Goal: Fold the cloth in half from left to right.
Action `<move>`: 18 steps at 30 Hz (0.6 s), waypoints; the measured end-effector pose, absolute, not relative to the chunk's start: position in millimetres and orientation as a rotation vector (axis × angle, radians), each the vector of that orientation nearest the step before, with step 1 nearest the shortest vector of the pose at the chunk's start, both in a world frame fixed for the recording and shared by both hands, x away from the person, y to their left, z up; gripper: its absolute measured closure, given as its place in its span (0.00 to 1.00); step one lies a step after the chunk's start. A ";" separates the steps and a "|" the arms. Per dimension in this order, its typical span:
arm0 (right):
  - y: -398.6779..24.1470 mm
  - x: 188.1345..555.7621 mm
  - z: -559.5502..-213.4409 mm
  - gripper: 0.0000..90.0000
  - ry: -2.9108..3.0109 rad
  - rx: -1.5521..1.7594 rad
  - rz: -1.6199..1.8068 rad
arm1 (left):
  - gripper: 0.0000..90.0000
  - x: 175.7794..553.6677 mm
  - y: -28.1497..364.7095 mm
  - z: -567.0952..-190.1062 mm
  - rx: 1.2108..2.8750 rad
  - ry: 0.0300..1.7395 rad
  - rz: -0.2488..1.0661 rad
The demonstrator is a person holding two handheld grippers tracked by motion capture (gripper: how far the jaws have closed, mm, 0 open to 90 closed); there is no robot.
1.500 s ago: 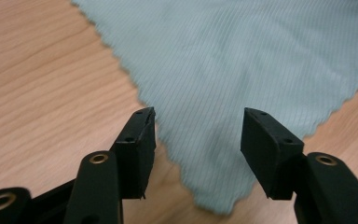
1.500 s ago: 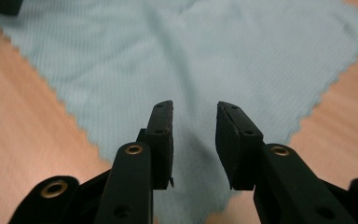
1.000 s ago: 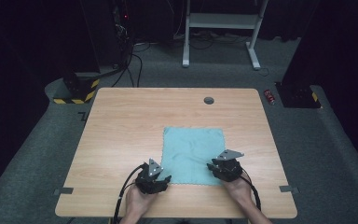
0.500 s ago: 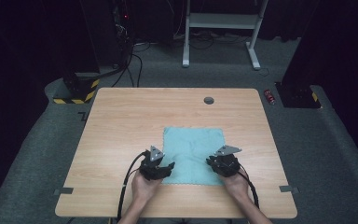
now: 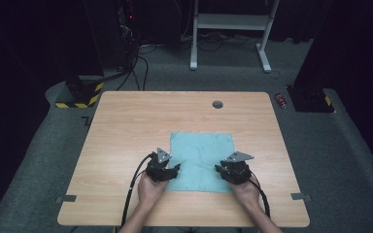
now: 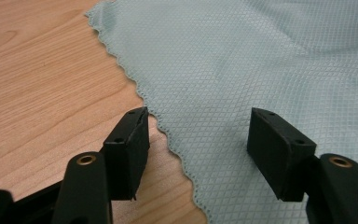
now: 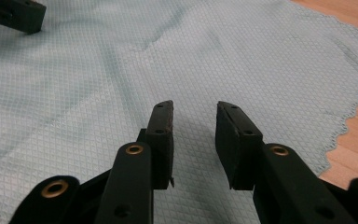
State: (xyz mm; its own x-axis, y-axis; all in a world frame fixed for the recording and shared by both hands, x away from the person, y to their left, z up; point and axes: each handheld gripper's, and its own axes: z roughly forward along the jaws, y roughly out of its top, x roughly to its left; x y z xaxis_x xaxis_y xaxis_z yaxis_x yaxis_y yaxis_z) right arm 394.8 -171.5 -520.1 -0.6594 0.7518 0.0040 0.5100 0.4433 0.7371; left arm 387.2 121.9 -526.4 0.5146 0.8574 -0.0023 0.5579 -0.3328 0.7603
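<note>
Wood table [image 5: 126, 141], probably dark workshop.

The high view looks forward and down from above the surface's [image 5: 126, 126] near edge; each tool camera sits low and close, looking along its own jaws; all three views share the teal cloth [image 5: 201, 150] [image 6: 242, 60] [image 7: 121, 60]

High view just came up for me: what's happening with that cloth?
A person works a light blue waffle-textured cloth lying flat on the wooden table. The left gripper, jaws just opening, straddles its scalloped left edge; the right gripper, also just opening, hovers over its right part. Neither has hold of it.
</note>
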 end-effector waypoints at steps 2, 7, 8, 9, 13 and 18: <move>-170.3 394.9 -519.8 0.72 2.372 1.066 1.049 | 0.42 387.2 122.0 -526.3 2.033 1.155 0.529; -163.7 395.9 -516.8 0.73 2.373 1.066 1.071 | 0.42 387.2 121.9 -526.3 2.032 1.157 0.529; -161.3 397.1 -516.1 0.73 2.378 1.062 1.070 | 0.42 387.2 121.8 -526.3 2.032 1.157 0.529; -159.4 397.7 -515.8 0.74 2.379 1.065 1.068 | 0.42 387.2 121.8 -526.3 2.032 1.158 0.529; -146.1 401.4 -516.7 0.74 2.401 1.041 1.049 | 0.42 387.1 121.7 -526.3 2.032 1.160 0.529; -135.5 403.3 -521.2 0.75 2.413 1.041 1.055 | 0.42 386.9 121.6 -526.3 2.031 1.162 0.529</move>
